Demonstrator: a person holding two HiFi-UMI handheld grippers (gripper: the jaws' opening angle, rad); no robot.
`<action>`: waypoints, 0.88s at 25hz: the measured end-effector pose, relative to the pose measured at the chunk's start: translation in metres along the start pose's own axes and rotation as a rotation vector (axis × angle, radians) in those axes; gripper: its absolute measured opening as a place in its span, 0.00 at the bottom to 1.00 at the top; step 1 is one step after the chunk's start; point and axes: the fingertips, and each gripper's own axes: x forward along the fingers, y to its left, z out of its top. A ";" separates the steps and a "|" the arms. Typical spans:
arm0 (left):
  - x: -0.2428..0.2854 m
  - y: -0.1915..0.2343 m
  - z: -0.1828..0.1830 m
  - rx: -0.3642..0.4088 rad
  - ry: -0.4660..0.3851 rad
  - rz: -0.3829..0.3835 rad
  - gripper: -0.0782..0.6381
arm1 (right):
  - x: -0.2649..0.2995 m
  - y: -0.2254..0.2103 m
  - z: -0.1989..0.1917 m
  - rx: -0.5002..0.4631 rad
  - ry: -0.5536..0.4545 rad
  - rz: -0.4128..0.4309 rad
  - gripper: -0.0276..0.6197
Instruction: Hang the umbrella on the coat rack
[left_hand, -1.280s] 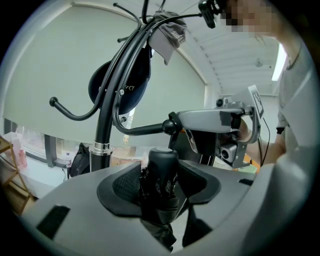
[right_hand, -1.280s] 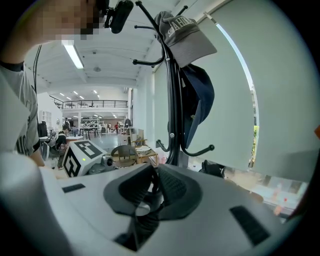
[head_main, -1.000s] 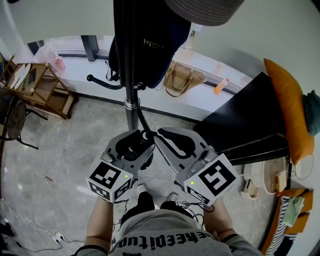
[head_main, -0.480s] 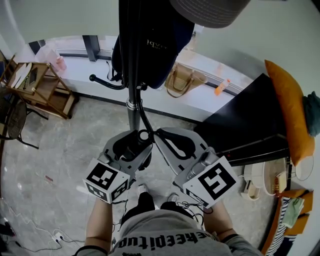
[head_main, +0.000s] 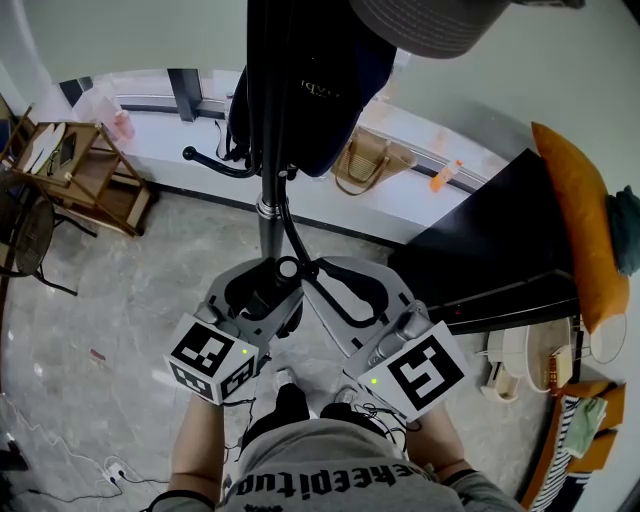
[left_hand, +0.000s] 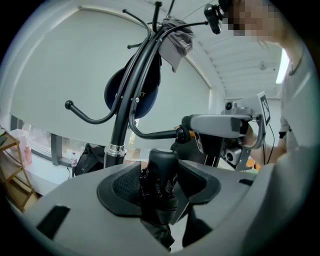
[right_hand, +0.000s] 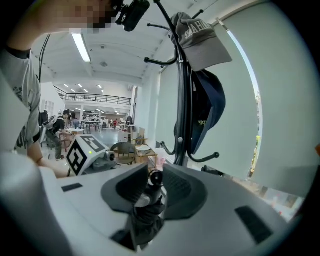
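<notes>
Plainly, the coat rack (head_main: 268, 225) dominates the scene. Its pole rises just ahead of both tools, and its upper hooks already carry a navy cap (head_main: 320, 90) and a grey hat (head_main: 420, 25). One free lower hook (left_hand: 150, 134) curves out from the pole and ends in a ball close by the right tool.

The folded black umbrella (left_hand: 160, 180) is near the pole's foot side, not yet on any hook. The left tool (head_main: 270, 280) is clenched on its body, just below the handle cap. The right tool (right_hand: 153, 172) has just been easing its jaws apart, though the pads appear to touch a slim dark part of the umbrella between them, perhaps the strap end.

The likely trouble is that loosening grip. If the slim part slides free before it goes over the hook's ball, nothing catches. The umbrella would then drop to the floor once the left tool lets go.
</notes>
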 end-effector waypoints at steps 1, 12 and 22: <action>0.000 0.000 0.000 -0.001 0.001 -0.001 0.43 | 0.002 0.002 -0.002 -0.004 0.011 0.014 0.24; 0.001 0.006 -0.002 -0.010 0.006 0.005 0.43 | 0.018 -0.002 -0.017 0.025 0.014 -0.012 0.30; -0.017 0.027 0.041 0.012 -0.276 0.096 0.36 | 0.007 -0.009 -0.006 0.062 -0.033 -0.016 0.31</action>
